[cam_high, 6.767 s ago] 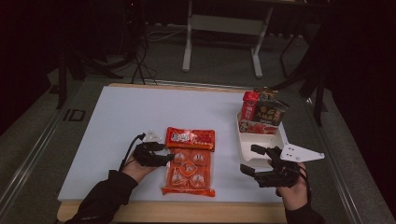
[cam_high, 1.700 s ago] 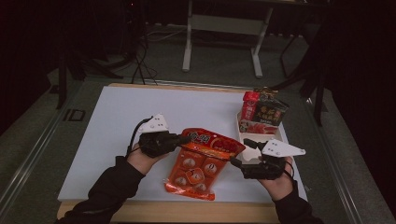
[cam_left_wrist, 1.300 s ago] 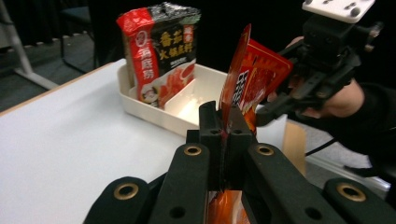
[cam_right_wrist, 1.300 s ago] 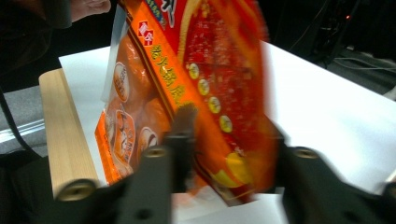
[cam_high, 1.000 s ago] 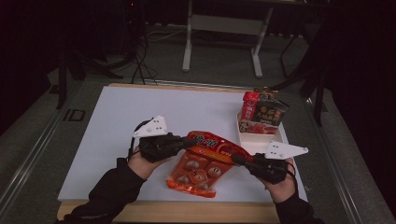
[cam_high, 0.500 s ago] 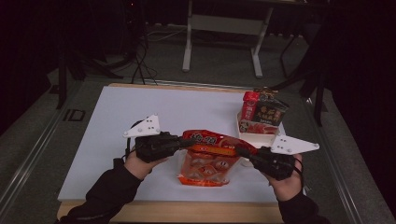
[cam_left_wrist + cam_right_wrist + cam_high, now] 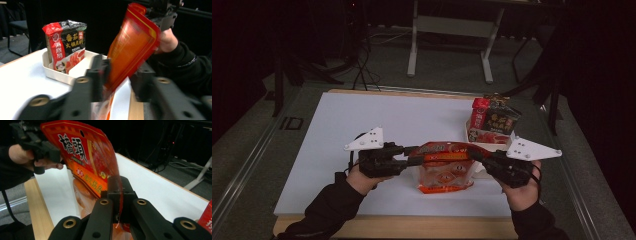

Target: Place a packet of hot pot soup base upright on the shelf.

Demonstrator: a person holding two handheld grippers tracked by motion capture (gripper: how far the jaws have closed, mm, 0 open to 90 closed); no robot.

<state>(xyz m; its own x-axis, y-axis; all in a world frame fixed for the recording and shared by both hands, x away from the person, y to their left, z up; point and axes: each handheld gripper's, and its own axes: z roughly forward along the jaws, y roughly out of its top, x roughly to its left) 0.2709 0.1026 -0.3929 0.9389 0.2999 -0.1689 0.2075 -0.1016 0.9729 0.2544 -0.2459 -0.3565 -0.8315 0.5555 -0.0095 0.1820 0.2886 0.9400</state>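
Left gripper (image 7: 414, 156), left of centre in the high view, has just been opening; its jaws flank the left top corner of the red pouch (image 7: 444, 167) without pressing it. Right gripper (image 7: 479, 156), lower right, pinches the opposite corner, so the pouch hangs upright between them over the white table (image 7: 377, 120), just in front of a white tray (image 7: 472, 137) holding a dark soup-base packet (image 7: 494, 120). Beyond the table: grey floor, a desk frame and cables in a dark room.

Left gripper view: the spread jaws rise from the bottom edge, the pouch (image 7: 132, 47) slanting up between them toward the right gripper (image 7: 162, 15) at upper right. Tray (image 7: 72, 72) and packet (image 7: 66, 45) stand at left.

Right gripper view: the jaws are pressed together on the pouch's (image 7: 85, 157) edge at lower centre. The left gripper (image 7: 37, 147) sits upper left.

Step in hand, as judged: handing the lifted pouch over to the right gripper alone. The next move probably calls for the left gripper to back clear, then a carry toward the tray without letting the limp pouch swing.
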